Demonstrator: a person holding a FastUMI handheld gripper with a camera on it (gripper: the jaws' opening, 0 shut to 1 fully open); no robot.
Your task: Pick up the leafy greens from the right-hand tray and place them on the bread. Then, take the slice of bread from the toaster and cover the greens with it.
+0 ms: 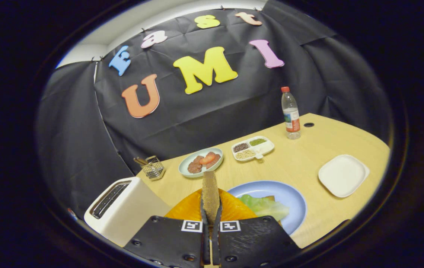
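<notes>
The toaster (124,208) sits left of the fingers; the plate (293,201) with greens (265,206) lies right; the bottle (291,113) stands far behind.

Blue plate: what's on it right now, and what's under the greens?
The blue plate holds leafy greens over bread, mostly hidden except one edge. The gripper is shut on the bread slice.

A wooden table (301,163) stands against a black cloth wall. On it are a clear water bottle (290,114) with a red cap, a divided dish (252,148) of seeds and grains, and a pale plate (201,162) of meat slices with tomato. A small wire basket (153,168) sits near the wall, and an orange plate (193,209) lies nearest the camera.
</notes>
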